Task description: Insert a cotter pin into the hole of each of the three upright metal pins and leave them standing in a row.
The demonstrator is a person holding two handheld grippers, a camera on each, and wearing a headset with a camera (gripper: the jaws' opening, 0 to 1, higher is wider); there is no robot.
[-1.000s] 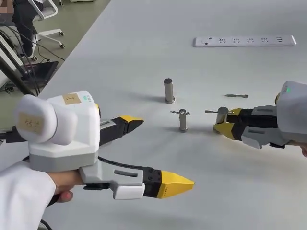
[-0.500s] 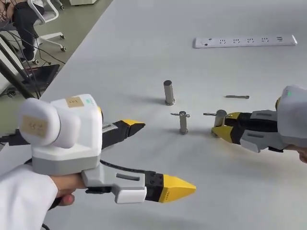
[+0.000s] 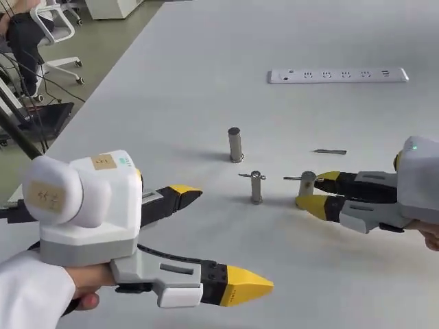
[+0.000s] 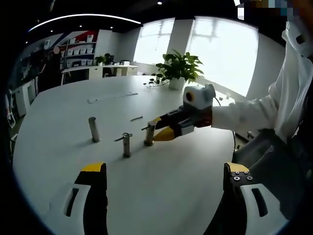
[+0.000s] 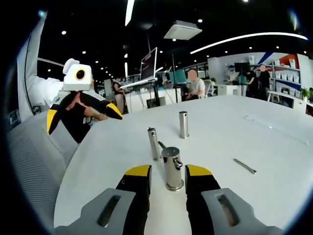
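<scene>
In the head view, the right gripper (image 3: 314, 190) runs off the right edge, and the right hand (image 3: 433, 236) is a sliver there. The gripper's lower jaw covers the foot of the nearest metal pin (image 3: 307, 181), so whether the jaws press it cannot be told. The left hand (image 3: 86, 281) and its sleeve (image 3: 27, 295) are cut by the lower left corner. The loose cotter pin (image 3: 330, 151), right of centre, is too small to show its form, as is any hole in the far metal pin (image 3: 234, 142). A chair (image 3: 51, 34) is clipped at the upper left. In the left gripper view, the left gripper (image 4: 164, 171) has both jaws cut off by the bottom edge.
</scene>
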